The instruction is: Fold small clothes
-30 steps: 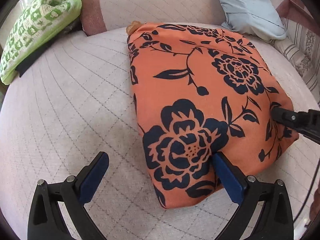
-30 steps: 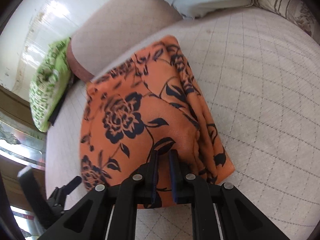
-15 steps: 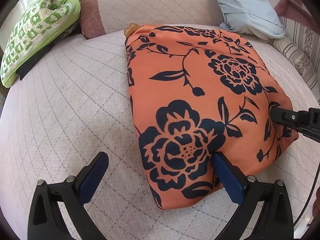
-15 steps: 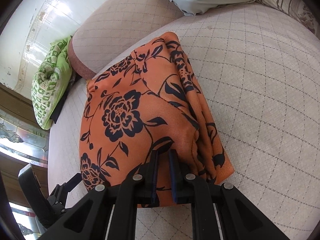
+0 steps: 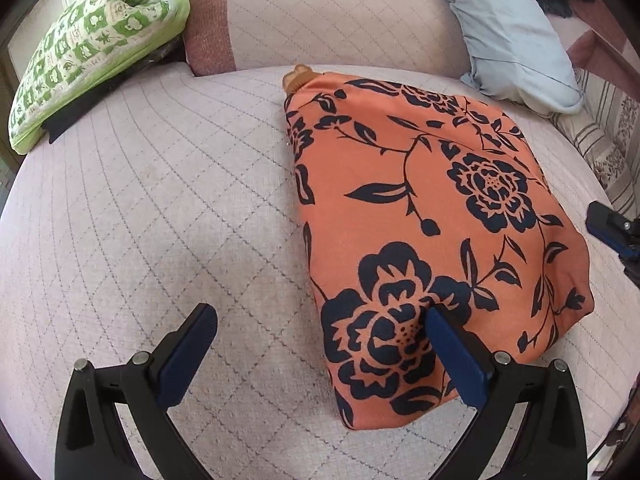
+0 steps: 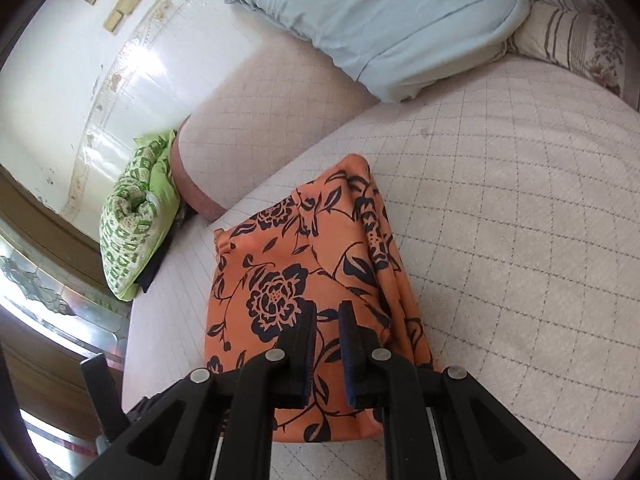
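Spreading wide, the left gripper (image 5: 320, 316) hovered low over the near end of the folded orange floral garment (image 5: 420, 208); its right blue pad (image 5: 456, 352) sat over the cloth's near edge, though contact could not be confirmed, while its left pad (image 5: 188, 348) stood over bare quilt, holding nothing. The right gripper (image 6: 326, 312) had its pads only narrowly parted, with orange fabric visible through the slit and no cloth pinched between them. From the left wrist view its tip (image 5: 612, 228) showed just beside the garment's right side, apart from it.

The garment (image 6: 280, 264) lay as a thick rectangular bundle on the pale quilted seat (image 5: 160, 220), its layered edges stacked along the right side in the right wrist view. Beyond it rose a quilted backrest (image 5: 340, 20) with a reddish end. A green patterned pillow (image 5: 88, 48) rested at the far left, a light blue pillow (image 5: 508, 32) at the far right, and a striped floral cushion (image 5: 608, 140) beside that.
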Action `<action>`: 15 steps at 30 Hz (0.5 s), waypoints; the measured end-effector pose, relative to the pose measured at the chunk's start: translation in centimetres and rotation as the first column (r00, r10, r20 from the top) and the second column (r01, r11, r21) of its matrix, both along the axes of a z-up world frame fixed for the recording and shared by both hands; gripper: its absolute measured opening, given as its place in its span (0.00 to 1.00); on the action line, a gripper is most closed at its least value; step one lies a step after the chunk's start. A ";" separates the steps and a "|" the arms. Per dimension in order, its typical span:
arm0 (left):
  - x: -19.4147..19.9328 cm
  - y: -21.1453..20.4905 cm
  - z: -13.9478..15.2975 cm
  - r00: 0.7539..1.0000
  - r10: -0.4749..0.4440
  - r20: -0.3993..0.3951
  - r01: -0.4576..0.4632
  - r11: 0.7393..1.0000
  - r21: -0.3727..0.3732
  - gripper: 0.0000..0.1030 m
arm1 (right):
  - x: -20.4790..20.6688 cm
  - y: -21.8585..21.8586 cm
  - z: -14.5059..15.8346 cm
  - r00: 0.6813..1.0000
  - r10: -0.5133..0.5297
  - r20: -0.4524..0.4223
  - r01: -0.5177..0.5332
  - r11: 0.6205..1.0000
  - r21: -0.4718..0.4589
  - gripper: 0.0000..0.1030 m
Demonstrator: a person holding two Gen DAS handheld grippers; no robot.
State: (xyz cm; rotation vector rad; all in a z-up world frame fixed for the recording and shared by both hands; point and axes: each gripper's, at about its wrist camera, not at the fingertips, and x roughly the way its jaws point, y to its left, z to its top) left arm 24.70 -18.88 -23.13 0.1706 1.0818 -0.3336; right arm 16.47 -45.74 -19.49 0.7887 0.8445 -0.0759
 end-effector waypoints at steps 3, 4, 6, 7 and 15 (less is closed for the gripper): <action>0.0 -0.5 -0.7 1.000 -0.026 -0.017 0.026 1.000 0.012 1.00 | 1.2 0.7 -1.3 0.998 0.025 -0.054 -0.025 1.000 0.008 0.13; 0.1 -0.6 -1.2 0.999 -0.034 -0.034 0.034 0.999 0.006 1.00 | 1.6 0.9 -2.0 0.996 0.036 -0.087 -0.035 0.999 0.014 0.13; 0.3 -0.8 -2.0 0.995 -0.044 -0.084 0.042 0.999 -0.022 1.00 | 2.4 1.3 -3.5 0.988 0.053 -0.148 -0.049 0.998 0.030 0.13; 0.3 -0.7 -2.3 0.994 -0.041 -0.101 0.038 0.999 -0.030 1.00 | 2.7 1.3 -3.7 0.987 0.048 -0.154 -0.044 0.999 0.027 0.13; 0.9 0.5 -0.4 0.998 -0.014 -0.061 0.008 0.995 -0.096 1.00 | 5.2 1.6 -0.7 0.998 0.061 -0.019 -0.062 0.997 -0.044 0.13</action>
